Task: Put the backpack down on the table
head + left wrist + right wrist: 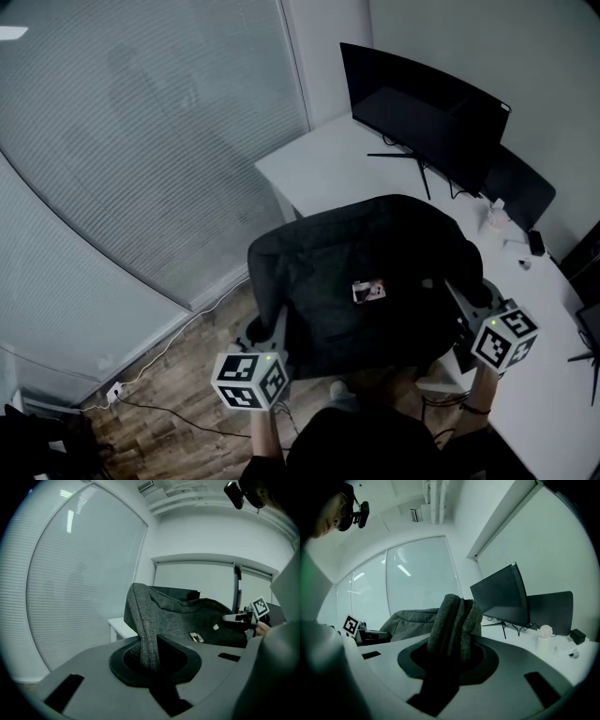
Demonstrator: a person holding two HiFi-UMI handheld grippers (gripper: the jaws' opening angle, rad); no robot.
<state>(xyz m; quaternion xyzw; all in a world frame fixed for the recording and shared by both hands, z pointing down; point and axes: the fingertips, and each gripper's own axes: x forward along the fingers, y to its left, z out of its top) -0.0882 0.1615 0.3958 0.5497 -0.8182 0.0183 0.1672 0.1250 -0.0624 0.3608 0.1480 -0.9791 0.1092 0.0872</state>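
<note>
Table (319, 169) white, lying ahead and to the right. Backpack (366, 272) dark grey, slung crosswise between both tools, long axis left to right; right end over the tabletop, left end out over the floor, contact with the surface not discernible. Left gripper (269, 328) clamped on a fabric fold at one end. Right gripper (461, 298) clamped on bunched fabric at the other, nearer the table.

A white rectangular table (319, 169) carries a wide black curved monitor (422, 108) on a thin-legged stand at its twelve o'clock. A second dark flat panel (521, 187) stands at two o'clock, with a small white bottle (496, 218) just beside it. A small black box (535, 243) lies at three o'clock.
</note>
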